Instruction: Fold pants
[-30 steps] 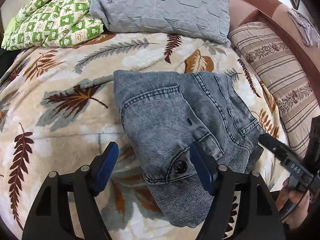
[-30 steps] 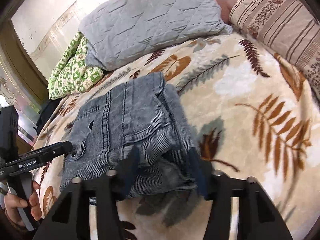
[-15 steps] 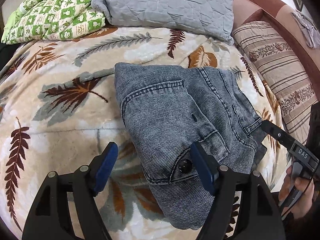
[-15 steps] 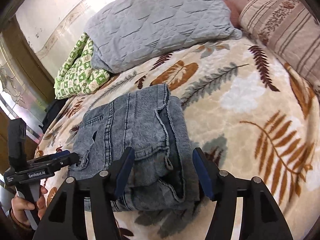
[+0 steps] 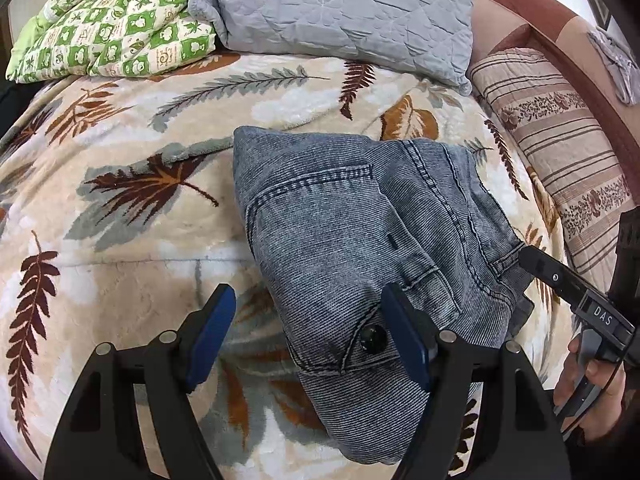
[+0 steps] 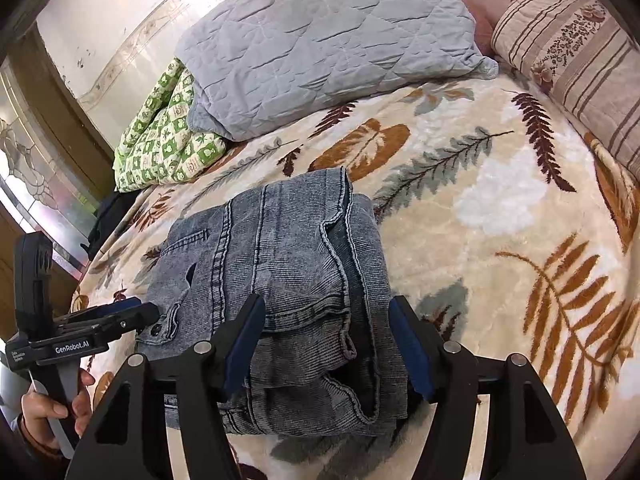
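A: Fingers first. Right gripper (image 6: 326, 344): jaws opening, wider than a second back, pads off the cloth. Jeans (image 6: 280, 300) between them but not pinched. Earlier the pads sat close on the near edge of the bundle; now daylight on both sides.

B: Left gripper (image 5: 308, 332)?

A: Wide apart, same as a second ago. Right finger (image 5: 404, 336) over the waistband just beside the button (image 5: 373, 339); left finger (image 5: 212, 332) off the jeans, over bare blanket (image 5: 120, 280). Nothing clamped.

B: Jeans' place?

A: Mid-blanket, a compact folded stack, well short of the grey pillow (image 5: 340, 16) and green quilt (image 5: 108, 28) beyond. Striped pillow (image 5: 560, 152) well off to the jeans' right in the left view. Pocket and seam face up, waistband end nearest both grippers.

B: Any shift in the stack on release?

A: None seen. Layers stay put, edges roughly aligned; thick rolled hem visible at the near side in the right view. No spring-back.

B: Meaning for the task?

A: Judged: last fold laid and let go. Both tools empty, hovering at the jeans' near edge. Fold looks essentially complete.

B: Left to do?

A: Possibly a pat or tidy of the near corner, where the layers bulge a little. Otherwise pull back clear of the stack without snagging the waistband.

B: Risk?

A: Left gripper's right finger close to the button flap; a careless lift could drag the top layer.
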`<action>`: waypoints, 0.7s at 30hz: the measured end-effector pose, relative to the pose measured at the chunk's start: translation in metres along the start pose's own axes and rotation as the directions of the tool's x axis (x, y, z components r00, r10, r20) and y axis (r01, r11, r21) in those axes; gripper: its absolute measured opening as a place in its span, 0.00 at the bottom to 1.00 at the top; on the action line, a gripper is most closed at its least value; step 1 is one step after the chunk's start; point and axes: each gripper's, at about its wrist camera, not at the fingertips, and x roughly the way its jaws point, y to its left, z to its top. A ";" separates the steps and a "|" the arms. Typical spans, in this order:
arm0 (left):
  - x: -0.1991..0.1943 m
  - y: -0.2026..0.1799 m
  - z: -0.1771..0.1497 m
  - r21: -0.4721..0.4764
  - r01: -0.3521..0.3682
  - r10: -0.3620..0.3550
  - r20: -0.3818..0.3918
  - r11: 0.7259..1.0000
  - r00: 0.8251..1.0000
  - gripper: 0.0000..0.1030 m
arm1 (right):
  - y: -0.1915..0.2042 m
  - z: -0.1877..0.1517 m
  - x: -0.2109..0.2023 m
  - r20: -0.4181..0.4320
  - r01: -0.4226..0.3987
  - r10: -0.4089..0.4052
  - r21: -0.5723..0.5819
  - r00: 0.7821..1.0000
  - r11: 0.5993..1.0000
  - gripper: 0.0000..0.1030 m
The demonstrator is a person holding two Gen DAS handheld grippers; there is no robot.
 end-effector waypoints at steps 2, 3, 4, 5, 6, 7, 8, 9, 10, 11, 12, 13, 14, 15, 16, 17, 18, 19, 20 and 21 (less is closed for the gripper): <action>0.000 0.001 -0.001 -0.003 0.005 -0.005 0.002 1.000 1.000 0.73 | 0.000 -0.001 0.000 -0.007 0.001 -0.001 -0.001 1.000 1.000 0.64; 0.000 0.002 -0.002 -0.010 0.009 -0.008 0.003 1.000 1.000 0.73 | -0.001 -0.002 0.000 -0.011 0.002 -0.002 -0.002 1.000 1.000 0.64; 0.000 0.003 -0.002 -0.017 0.015 -0.014 0.004 1.000 1.000 0.73 | -0.001 -0.002 0.000 -0.016 0.004 -0.004 -0.005 1.000 1.000 0.64; 0.000 0.003 -0.002 -0.022 0.018 -0.018 0.003 1.000 1.000 0.73 | -0.001 -0.003 -0.001 -0.016 0.007 -0.007 -0.007 1.000 1.000 0.64; 0.000 0.003 -0.003 -0.026 0.021 -0.021 0.003 0.999 1.000 0.73 | -0.002 -0.004 -0.001 -0.016 0.007 -0.007 -0.008 1.000 1.000 0.64; 0.000 0.003 -0.003 -0.028 0.023 -0.023 0.003 0.999 1.000 0.73 | -0.002 -0.004 -0.001 -0.018 0.008 -0.008 -0.007 1.000 1.000 0.64; 0.000 0.003 -0.003 -0.028 0.024 -0.023 0.002 0.999 1.000 0.73 | -0.003 -0.004 -0.001 -0.021 0.009 -0.009 -0.007 1.000 1.000 0.64; 0.000 0.003 -0.003 -0.028 0.025 -0.025 0.003 0.999 1.000 0.73 | -0.003 -0.005 -0.001 -0.022 0.008 -0.008 -0.006 1.000 1.000 0.64; -0.001 0.003 -0.004 -0.030 0.028 -0.028 0.003 0.999 1.000 0.73 | -0.002 -0.005 -0.001 -0.025 0.008 -0.008 -0.007 1.000 1.000 0.64; -0.001 0.003 -0.004 -0.031 0.031 -0.031 0.001 0.999 1.000 0.73 | -0.002 -0.006 -0.001 -0.026 0.006 -0.007 -0.007 1.000 1.000 0.64; -0.002 0.003 -0.005 -0.033 0.035 -0.035 0.002 0.999 0.999 0.73 | -0.001 -0.006 0.000 -0.031 0.000 -0.001 -0.007 1.000 1.000 0.64; -0.003 0.002 -0.006 -0.036 0.038 -0.038 0.005 0.999 0.999 0.73 | 0.000 -0.007 0.000 -0.035 -0.006 0.006 -0.006 0.999 1.000 0.64; -0.004 0.002 -0.007 -0.037 0.044 -0.044 0.009 0.998 0.999 0.74 | 0.001 -0.008 0.001 -0.038 -0.011 0.011 -0.007 0.999 1.000 0.64; -0.002 0.000 -0.007 -0.035 0.051 -0.051 0.008 0.998 0.999 0.74 | 0.002 -0.008 0.001 -0.039 -0.013 0.013 -0.010 0.999 1.000 0.63; 0.000 -0.002 -0.007 -0.030 0.050 -0.050 0.003 0.998 0.999 0.74 | 0.003 -0.009 0.003 -0.044 -0.013 0.013 -0.015 0.999 1.000 0.61; 0.002 -0.005 -0.007 -0.023 0.048 -0.048 -0.001 0.999 0.999 0.74 | 0.005 -0.009 0.007 -0.053 -0.012 0.010 -0.021 0.999 1.000 0.57; 0.003 -0.009 -0.008 -0.017 0.050 -0.050 -0.002 0.999 0.999 0.74 | 0.006 -0.009 0.010 -0.059 -0.007 0.006 -0.023 0.998 1.000 0.39; 0.004 -0.013 -0.008 -0.008 0.048 -0.048 -0.006 0.999 0.999 0.72 | 0.008 -0.010 0.015 -0.070 0.004 -0.006 -0.027 0.998 1.000 0.19; 0.002 -0.016 -0.009 0.002 0.041 -0.041 -0.002 0.999 0.999 0.67 | 0.009 -0.009 0.017 -0.070 0.025 -0.027 -0.028 0.997 0.999 0.16; -0.001 -0.020 -0.011 0.018 0.029 -0.029 0.007 0.999 1.000 0.66 | 0.009 -0.009 0.016 -0.063 0.028 -0.029 -0.022 0.998 0.999 0.12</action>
